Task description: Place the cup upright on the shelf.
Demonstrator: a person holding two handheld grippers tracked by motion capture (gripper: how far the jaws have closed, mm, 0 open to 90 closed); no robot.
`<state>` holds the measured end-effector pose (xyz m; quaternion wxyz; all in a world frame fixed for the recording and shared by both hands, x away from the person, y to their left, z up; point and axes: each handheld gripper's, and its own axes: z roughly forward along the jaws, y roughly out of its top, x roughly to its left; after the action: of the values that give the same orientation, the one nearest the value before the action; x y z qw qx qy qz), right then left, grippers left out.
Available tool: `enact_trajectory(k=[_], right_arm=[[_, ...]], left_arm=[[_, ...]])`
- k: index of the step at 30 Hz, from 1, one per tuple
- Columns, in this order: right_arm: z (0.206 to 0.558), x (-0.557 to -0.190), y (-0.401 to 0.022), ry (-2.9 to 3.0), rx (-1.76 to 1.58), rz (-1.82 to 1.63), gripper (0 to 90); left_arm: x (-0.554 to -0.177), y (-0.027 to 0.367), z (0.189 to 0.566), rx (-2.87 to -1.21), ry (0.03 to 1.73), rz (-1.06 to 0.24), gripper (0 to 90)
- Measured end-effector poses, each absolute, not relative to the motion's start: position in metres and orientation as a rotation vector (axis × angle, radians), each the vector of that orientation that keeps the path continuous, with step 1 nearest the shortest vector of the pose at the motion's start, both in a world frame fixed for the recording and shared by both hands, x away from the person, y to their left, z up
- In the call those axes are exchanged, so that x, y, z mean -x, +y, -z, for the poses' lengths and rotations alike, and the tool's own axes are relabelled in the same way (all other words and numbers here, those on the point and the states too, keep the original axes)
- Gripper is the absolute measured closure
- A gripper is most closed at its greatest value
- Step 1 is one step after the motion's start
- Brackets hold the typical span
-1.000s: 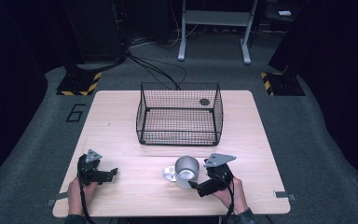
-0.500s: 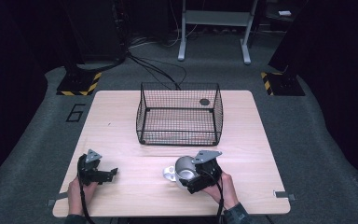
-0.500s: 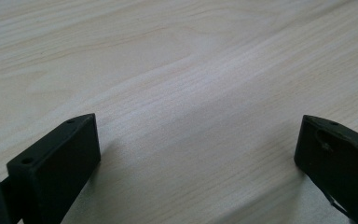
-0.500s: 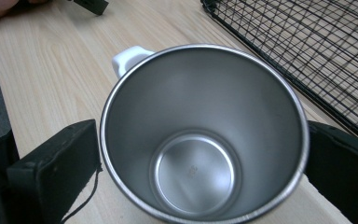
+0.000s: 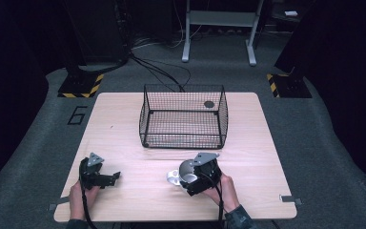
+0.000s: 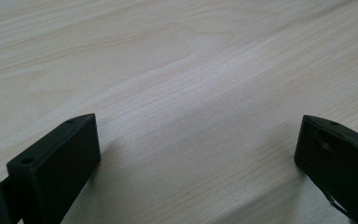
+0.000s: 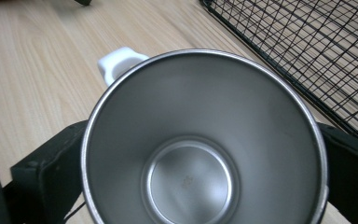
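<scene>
The right gripper (image 5: 193, 177), in a hand at the table's (image 5: 124, 119) 5 o'clock edge, is clamped around a steel cup (image 7: 204, 140) lying just off the wire basket's (image 5: 183, 117) near side. At 7 o'clock the left gripper (image 5: 106, 177) rests low over bare wood, jaws wide apart.

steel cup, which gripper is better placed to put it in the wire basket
Right. The right gripper already has its jaws on either side of the steel cup, just before the wire basket. The left gripper is open over bare table.
</scene>
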<state>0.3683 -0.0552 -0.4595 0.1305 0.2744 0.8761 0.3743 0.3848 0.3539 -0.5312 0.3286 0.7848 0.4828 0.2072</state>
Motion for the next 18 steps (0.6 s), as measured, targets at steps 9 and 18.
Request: enact_trajectory(k=[9, 18], right_arm=[[0.4596, -0.3662, -0.0547, 2.535, -0.801, -1.089, 5.1], [0.4593, -0.366, -0.0556, 2.505, -0.812, -1.096, 5.4]], left_arm=[[-0.3848, 0.3539, 0.5311, -2.055, 1.264, -0.541, 0.0], [-0.3848, 0.3539, 0.5313, -2.053, 1.264, -0.543, 0.0]])
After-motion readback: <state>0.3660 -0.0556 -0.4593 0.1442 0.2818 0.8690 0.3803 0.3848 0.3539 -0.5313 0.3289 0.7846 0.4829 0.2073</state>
